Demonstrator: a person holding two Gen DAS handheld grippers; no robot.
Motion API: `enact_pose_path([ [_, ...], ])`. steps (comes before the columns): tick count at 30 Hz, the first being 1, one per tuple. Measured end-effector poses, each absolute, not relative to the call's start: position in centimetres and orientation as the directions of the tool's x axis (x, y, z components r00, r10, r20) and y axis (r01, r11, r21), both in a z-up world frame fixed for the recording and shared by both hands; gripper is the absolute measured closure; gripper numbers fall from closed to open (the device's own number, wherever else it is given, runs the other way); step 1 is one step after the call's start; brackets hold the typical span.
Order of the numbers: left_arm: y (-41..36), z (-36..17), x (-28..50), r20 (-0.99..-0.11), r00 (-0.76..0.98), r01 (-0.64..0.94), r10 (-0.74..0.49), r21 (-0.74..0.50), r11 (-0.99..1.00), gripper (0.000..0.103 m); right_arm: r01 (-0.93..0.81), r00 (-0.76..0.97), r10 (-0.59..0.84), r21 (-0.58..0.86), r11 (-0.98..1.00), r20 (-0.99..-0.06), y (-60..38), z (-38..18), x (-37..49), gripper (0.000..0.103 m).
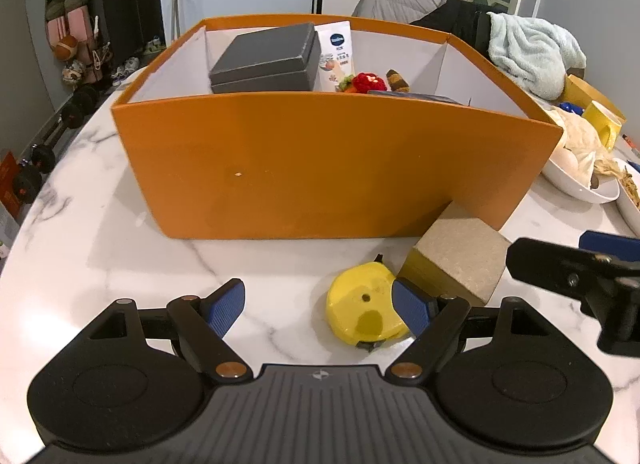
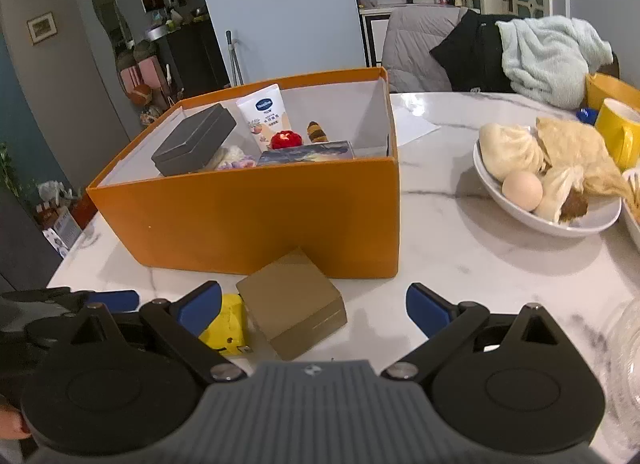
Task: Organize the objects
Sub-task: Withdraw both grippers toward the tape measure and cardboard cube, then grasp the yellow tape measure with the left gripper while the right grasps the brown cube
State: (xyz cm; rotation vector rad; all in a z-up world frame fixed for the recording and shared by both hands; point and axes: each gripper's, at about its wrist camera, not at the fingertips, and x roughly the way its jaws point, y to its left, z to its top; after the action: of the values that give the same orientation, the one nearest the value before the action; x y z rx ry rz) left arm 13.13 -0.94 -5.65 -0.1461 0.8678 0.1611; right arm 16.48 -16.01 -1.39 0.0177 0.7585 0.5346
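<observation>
An orange box stands on the marble table and holds a dark grey case, a white tube, a red knitted toy and a flat printed box. In front of it lie a yellow tape measure and a tan cardboard box. My left gripper is open and empty, its right pad by the tape measure. My right gripper is open, with the tan box between its fingers, untouched. The tape measure lies behind its left finger.
A white bowl of buns and an egg sits at the right, with a yellow mug behind it. A light blue towel hangs over a chair. The right gripper shows at the right edge of the left wrist view.
</observation>
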Motion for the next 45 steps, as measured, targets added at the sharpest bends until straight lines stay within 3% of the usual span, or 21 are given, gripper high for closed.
enact_pose_path([
  [13,-0.7,-7.4,13.8,-0.793,0.610,-0.205,0.001,-0.156,0.966,0.006,-0.425,0.601,0.461,0.228,0.876,-0.653,-17.3,-2.3,17.4,0.004],
  [20,2.3,-7.3,11.4,-0.777,0.627,-0.255,0.053,-0.140,0.957,0.006,-0.429,0.592,0.461,0.226,0.875,-0.661,-15.8,-3.2,18.7,0.004],
  [26,4.0,-7.4,11.4,-0.746,0.662,-0.193,-0.075,-0.266,0.944,0.009,-0.486,0.584,0.456,0.160,0.859,-0.672,-12.8,-4.7,19.2,0.004],
  [33,3.4,-7.6,12.1,-0.748,0.664,-0.171,-0.008,-0.162,0.972,0.009,-0.522,0.614,0.445,0.087,0.848,-0.653,-11.9,-5.5,19.6,0.004],
  [38,4.2,-8.0,10.9,-0.717,0.697,-0.138,-0.015,-0.154,0.978,0.008,-0.568,0.614,0.438,0.017,0.823,-0.656,-11.2,-5.9,19.4,0.007],
  [45,1.8,-8.7,11.2,-0.704,0.709,-0.056,0.040,0.000,0.998,0.008,-0.590,0.657,0.424,-0.076,0.804,-0.623,-11.1,-6.9,17.8,0.020],
])
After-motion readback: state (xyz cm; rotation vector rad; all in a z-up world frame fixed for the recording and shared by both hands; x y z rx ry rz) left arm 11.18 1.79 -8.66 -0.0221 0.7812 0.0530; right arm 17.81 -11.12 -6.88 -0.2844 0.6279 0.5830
